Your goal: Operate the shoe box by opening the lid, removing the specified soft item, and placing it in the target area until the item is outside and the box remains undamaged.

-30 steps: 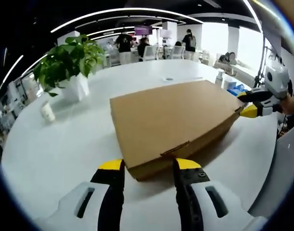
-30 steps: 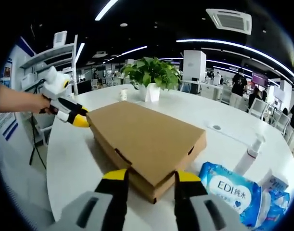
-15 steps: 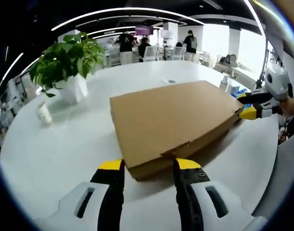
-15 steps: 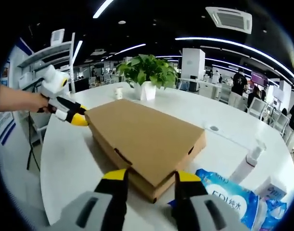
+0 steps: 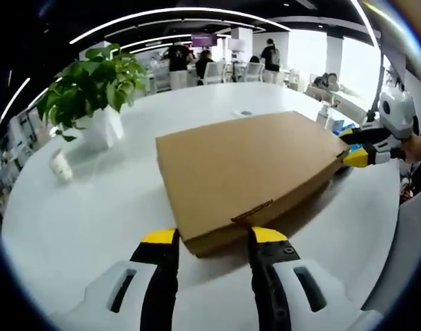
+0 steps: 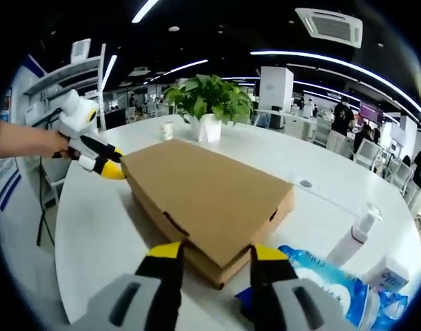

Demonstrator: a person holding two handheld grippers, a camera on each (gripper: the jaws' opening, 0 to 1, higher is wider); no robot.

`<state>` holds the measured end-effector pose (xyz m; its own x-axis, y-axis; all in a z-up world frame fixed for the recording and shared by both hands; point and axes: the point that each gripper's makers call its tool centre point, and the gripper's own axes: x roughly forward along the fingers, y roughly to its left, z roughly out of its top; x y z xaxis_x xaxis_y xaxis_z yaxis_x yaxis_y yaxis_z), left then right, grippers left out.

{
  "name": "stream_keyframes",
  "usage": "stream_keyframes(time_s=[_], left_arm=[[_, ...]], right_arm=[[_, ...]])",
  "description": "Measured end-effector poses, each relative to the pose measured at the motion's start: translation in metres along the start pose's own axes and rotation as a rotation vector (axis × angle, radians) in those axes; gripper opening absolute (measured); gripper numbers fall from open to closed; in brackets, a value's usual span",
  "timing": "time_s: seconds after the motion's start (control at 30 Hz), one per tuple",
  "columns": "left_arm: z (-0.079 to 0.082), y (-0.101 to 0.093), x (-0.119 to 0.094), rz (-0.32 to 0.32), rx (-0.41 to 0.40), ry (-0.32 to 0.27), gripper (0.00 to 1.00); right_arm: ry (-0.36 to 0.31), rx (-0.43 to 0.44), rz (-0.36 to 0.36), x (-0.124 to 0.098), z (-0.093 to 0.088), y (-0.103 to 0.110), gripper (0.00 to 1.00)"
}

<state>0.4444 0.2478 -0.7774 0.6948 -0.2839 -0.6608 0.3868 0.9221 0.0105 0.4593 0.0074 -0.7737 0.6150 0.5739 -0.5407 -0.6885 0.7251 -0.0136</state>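
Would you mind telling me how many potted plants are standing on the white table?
1. A single potted plant in a white pot stands on the white table beyond the closed cardboard box, beside a small white cup. Others could sit outside these views.

- Potted plant (image 5: 93, 86) at ten o'clock on the white table (image 5: 72, 207), small cup (image 5: 60, 165) just beside it.
- Blue wipes pack (image 6: 327, 289) at four o'clock.
- Pump bottle (image 6: 355, 231) at three o'clock.
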Motion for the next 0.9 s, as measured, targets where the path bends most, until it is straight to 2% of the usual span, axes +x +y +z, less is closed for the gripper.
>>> stream_keyframes(time_s=[0.07, 0.13, 0.23, 0.5, 0.57, 0.77, 0.9], left_arm=[[-0.001, 0.001, -0.003, 0.008, 0.006, 0.0, 0.35], [0.0, 0.002, -0.006, 0.016, 0.012, -0.011, 0.33], [0.001, -0.001, -0.011, 0.01, 0.012, -0.026, 0.35], [-0.01, -0.007, -0.023, 0.024, 0.006, -0.006, 0.38], [-0.01, -0.007, -0.028, 0.029, -0.005, -0.02, 0.39], [-0.004, -0.014, -0.044, 0.035, -0.021, -0.052, 0.42], [0.001, -0.022, -0.055, 0.028, -0.032, -0.08, 0.47]], right_arm=[[-0.007, -0.001, -0.007, -0.004, 0.001, 0.0, 0.35], [-0.01, -0.057, -0.035, -0.009, 0.003, -0.003, 0.39], [-0.019, -0.029, -0.025, -0.014, 0.005, -0.001, 0.4], [-0.037, -0.023, 0.001, -0.035, 0.011, 0.006, 0.45], [-0.042, -0.037, 0.001, -0.041, 0.012, 0.006, 0.45], [-0.063, -0.004, -0.007, -0.069, 0.015, -0.002, 0.51], [-0.063, 0.008, -0.017, -0.092, 0.012, -0.009, 0.59]])
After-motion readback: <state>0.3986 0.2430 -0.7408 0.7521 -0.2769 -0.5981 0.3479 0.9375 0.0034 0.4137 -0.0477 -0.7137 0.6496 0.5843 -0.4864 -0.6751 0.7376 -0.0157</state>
